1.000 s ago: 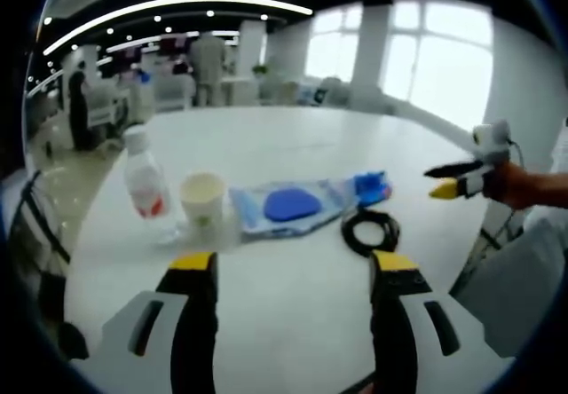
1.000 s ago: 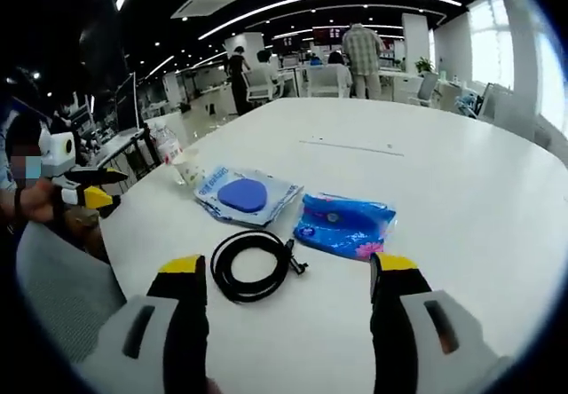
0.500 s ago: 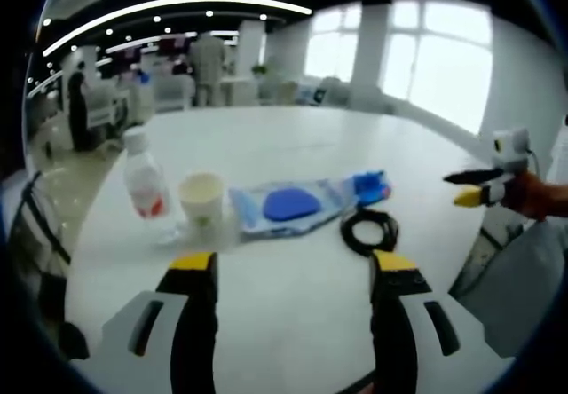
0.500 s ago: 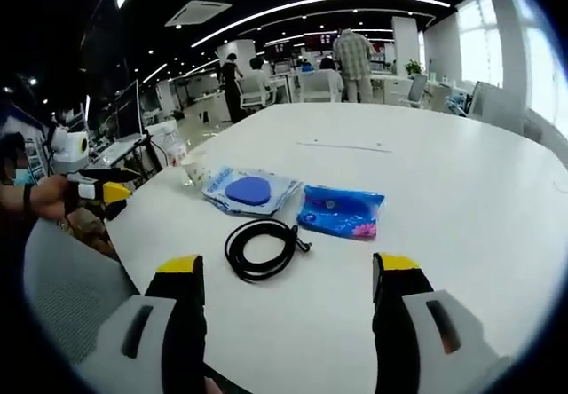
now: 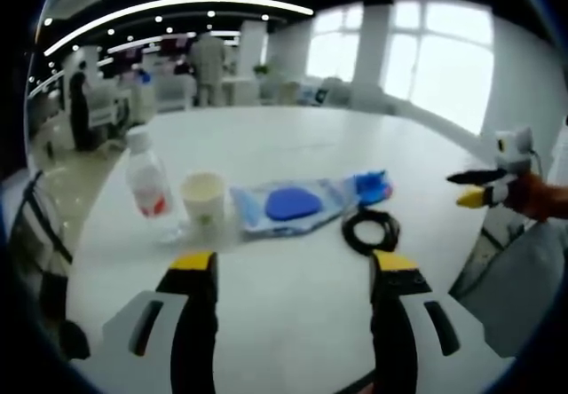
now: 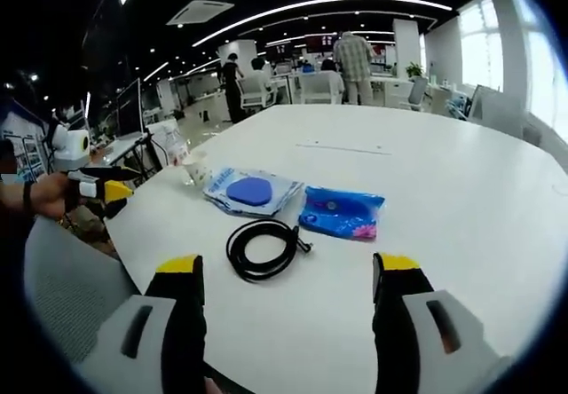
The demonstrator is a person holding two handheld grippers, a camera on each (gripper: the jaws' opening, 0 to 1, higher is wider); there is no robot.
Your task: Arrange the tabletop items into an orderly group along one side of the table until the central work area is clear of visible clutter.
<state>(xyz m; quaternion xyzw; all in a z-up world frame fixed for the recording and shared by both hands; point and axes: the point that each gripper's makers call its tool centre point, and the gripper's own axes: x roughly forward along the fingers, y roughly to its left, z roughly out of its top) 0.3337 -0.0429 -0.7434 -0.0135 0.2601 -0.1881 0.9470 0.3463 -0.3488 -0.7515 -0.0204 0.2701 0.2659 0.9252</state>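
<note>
On the white round table (image 5: 293,145) lie a clear bottle with a red label (image 5: 146,181), a paper cup (image 5: 204,199), a clear bag with a blue pad (image 5: 293,205), a blue packet (image 5: 371,184) and a coiled black cable (image 5: 371,230). My left gripper (image 5: 293,270) hovers open over the near table edge, short of them all. The right gripper (image 5: 479,190) shows at the right, held in a hand. In the right gripper view my right gripper (image 6: 288,270) is open in front of the cable (image 6: 262,248), packet (image 6: 344,212), bag (image 6: 251,190) and cup (image 6: 193,169); the left gripper (image 6: 108,185) shows at left.
A grey chair back (image 6: 62,296) stands by the table edge between the two grippers, also visible as the chair (image 5: 524,279). People stand at desks (image 6: 355,57) far behind the table. The far half of the table (image 6: 426,145) is bare.
The right gripper has drawn back from the table, shifting rightward in the left gripper view; the items look smaller in its own view. The items have not moved.
</note>
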